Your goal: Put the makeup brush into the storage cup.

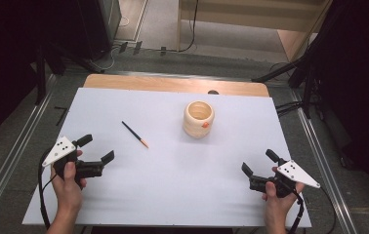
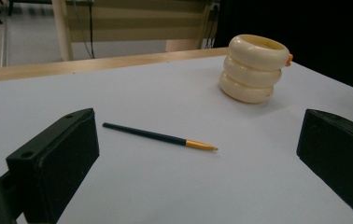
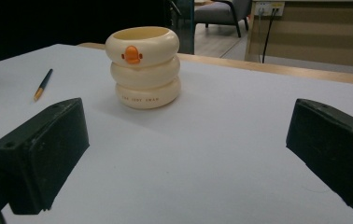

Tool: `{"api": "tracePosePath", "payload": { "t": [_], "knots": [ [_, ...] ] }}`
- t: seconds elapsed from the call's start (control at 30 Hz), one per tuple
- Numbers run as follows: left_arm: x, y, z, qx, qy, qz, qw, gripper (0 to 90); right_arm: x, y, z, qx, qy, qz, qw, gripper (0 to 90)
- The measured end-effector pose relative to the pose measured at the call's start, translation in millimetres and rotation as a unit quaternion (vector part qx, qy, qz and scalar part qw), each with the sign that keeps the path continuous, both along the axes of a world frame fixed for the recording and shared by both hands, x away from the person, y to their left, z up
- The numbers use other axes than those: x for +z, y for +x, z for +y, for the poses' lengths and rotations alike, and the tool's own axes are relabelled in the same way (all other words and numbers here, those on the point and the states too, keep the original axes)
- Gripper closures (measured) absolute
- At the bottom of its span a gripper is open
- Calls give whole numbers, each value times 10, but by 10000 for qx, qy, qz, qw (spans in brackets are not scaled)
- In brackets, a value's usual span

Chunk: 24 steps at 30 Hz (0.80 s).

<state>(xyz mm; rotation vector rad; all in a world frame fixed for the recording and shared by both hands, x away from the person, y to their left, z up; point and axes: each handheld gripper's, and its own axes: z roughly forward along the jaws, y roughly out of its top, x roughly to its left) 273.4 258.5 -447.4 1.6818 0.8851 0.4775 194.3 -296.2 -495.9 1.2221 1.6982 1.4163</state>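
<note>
Your thin dark pencil with the orange-gold tip lies flat on the white table, left of the cream ringed cup, its tip aimed toward you and rightward. Your left gripper and right gripper gape wide, holding nothing.

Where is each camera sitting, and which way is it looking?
High view: above the person's side, looking forward and down on the table; both hands, left gripper and right gripper show.
Left gripper view: rides the left gripper, facing the pen; its open jaws show.
Right gripper view: rides the right gripper, facing the cream holder; its open jaws show.
Shared: all three show pen and holder.
</note>
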Motion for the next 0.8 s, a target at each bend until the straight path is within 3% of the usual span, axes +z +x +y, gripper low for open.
{"api": "tracePosePath", "payload": {
  "t": [0.3, 0.5, 0.8],
  "knots": [
    [129, 258, -125, -232, 348, 104, 9991, 0, -14, 10, -9, -4, 5, 45, 10000, 0],
    [123, 411, -283, -426, 578, 275, 9970, 2, -19, 16, -8, -27, 7, 60, 10000, 0],
    [145, 625, -496, -560, 978, 369, 9929, 2, -30, 33, 42, 23, -47, 113, 9999, 0]
  ]
}}
